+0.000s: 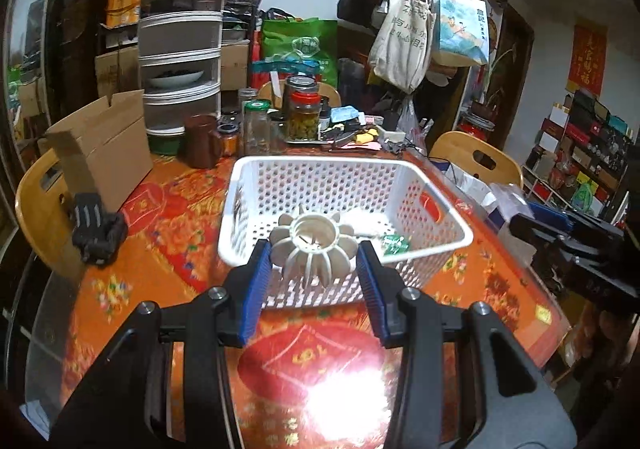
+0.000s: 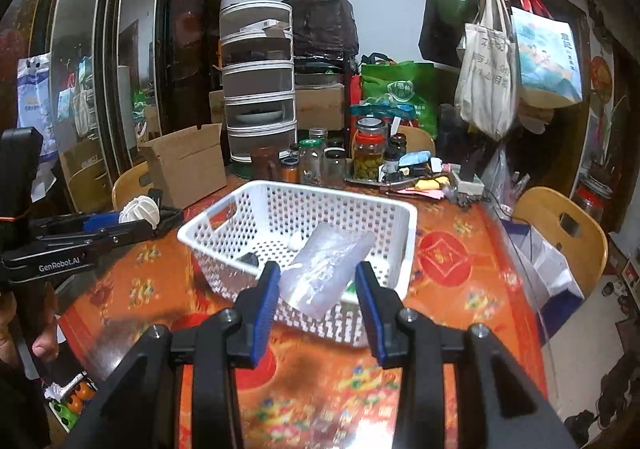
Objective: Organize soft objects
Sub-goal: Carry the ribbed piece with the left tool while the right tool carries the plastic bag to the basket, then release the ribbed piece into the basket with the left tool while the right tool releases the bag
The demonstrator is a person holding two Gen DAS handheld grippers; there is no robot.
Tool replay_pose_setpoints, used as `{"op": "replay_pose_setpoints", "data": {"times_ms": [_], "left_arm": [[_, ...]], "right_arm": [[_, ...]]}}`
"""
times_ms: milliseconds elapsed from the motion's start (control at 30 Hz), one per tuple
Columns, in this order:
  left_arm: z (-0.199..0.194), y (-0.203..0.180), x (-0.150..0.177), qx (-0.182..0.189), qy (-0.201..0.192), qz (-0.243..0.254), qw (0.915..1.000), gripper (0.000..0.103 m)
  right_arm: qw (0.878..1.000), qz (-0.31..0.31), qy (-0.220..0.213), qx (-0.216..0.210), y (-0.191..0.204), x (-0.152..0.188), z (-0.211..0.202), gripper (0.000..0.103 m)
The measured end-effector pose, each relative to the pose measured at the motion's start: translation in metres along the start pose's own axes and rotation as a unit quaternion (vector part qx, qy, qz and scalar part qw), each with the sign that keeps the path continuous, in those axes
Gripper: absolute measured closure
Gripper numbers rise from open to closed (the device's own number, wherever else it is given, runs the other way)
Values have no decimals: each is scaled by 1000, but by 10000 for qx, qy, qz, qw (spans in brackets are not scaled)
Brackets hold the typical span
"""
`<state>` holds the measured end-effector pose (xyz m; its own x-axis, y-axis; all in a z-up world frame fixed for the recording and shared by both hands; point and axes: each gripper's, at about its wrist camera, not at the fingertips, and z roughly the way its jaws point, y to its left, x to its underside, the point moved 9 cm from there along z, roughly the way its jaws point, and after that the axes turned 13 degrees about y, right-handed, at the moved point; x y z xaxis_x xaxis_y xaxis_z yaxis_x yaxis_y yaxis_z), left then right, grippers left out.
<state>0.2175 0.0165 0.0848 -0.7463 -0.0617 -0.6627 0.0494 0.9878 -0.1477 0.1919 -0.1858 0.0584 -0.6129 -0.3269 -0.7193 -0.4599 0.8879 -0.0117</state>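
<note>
My left gripper (image 1: 314, 255) is shut on a cream ribbed soft object (image 1: 314, 247) shaped like a lantern and holds it above the near rim of the white perforated basket (image 1: 440, 209). The same object shows in the right wrist view (image 2: 141, 212), held by the left gripper (image 2: 138, 217). My right gripper (image 2: 316, 281) holds a clear soft plastic pouch (image 2: 324, 269) between its blue pads (image 2: 267, 299), over the near edge of the basket (image 2: 404, 245). A small green item (image 1: 394, 244) and white soft things (image 1: 364, 223) lie inside the basket.
A black soft item (image 1: 98, 229) lies on the orange tablecloth (image 1: 168, 249) at the left. A cardboard box (image 1: 102, 153), a stacked food cover tower (image 1: 182, 45) and several jars (image 1: 304, 113) stand behind the basket. Wooden chairs (image 1: 476, 157) ring the table.
</note>
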Motion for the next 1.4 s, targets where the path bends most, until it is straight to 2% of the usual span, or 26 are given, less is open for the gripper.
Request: {"op": "replay_pose_setpoints", "data": {"times_ms": [233, 467, 667, 1033, 1400], "left_arm": [[14, -9, -63, -12, 206, 71, 9998, 62], [76, -4, -96, -171, 749, 11, 9970, 62], [128, 3, -92, -312, 1081, 7, 9937, 62], [206, 13, -59, -185, 1740, -47, 9846, 62], [240, 12, -43, -158, 1966, -10, 9804, 62]], "right_arm": [[9996, -54, 233, 159, -14, -55, 30, 65], [9971, -152, 738, 133, -20, -74, 91, 65], [9936, -41, 1121, 158, -26, -66, 140, 65], [9846, -26, 1720, 311, -31, -41, 196, 65], [9803, -253, 1916, 412, -28, -31, 219, 65]]}}
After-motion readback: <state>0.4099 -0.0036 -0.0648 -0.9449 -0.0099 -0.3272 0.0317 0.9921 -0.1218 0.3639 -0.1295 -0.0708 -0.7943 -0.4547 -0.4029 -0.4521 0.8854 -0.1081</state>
